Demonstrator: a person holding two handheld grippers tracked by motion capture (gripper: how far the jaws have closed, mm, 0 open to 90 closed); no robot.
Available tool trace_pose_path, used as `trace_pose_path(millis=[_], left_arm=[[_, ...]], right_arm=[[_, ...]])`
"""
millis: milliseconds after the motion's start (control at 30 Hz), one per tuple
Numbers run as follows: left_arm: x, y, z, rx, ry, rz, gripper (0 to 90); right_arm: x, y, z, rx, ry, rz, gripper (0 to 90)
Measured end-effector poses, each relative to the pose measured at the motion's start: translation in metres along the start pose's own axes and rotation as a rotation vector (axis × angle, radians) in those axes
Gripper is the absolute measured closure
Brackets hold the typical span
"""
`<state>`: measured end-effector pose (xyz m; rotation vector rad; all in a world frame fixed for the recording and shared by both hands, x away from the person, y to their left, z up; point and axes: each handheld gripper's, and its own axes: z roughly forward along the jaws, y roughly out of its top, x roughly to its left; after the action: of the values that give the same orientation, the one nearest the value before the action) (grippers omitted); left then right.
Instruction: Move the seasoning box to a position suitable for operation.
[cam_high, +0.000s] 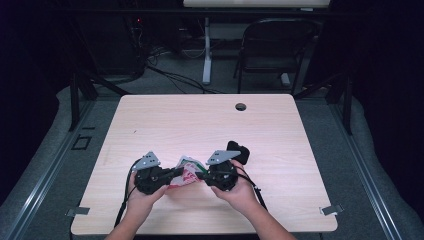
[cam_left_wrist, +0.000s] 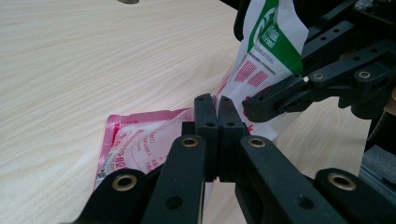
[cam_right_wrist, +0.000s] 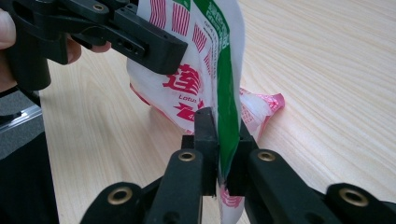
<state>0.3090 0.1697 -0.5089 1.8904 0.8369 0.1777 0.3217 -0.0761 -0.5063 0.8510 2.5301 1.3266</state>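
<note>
A white snack bag (cam_high: 186, 170) with red and green print hangs between my two grippers, just above the wooden table (cam_high: 200, 125) near its front edge. My left gripper (cam_high: 174, 173) is shut on one edge of the bag; in the left gripper view its jaws (cam_left_wrist: 215, 106) stand pressed together with the bag (cam_left_wrist: 264, 51) rising behind them. My right gripper (cam_high: 200, 175) is shut on the bag's green edge (cam_right_wrist: 227, 116), which runs between its jaws (cam_right_wrist: 223, 127). A pink sealed end (cam_left_wrist: 140, 140) droops toward the tabletop. Each gripper shows across from the other: right (cam_left_wrist: 261, 103), left (cam_right_wrist: 156, 49).
A black object (cam_high: 239, 151) lies on the table just behind my right gripper. A cable hole (cam_high: 241, 106) sits near the far edge. Beyond the table stand a folding chair (cam_high: 277, 45) and a desk leg. Metal clips (cam_high: 331, 209) mark the front corners.
</note>
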Motion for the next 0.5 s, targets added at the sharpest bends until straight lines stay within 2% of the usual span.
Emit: trace_pose_path(millis=[500], left_arm=[[-0.0015,0.0002,-0.0004,0.008,0.014,0.029,90.0]], right_arm=[[-0.0018,0.0005,0.0005,0.003,0.015,0.014,89.2]])
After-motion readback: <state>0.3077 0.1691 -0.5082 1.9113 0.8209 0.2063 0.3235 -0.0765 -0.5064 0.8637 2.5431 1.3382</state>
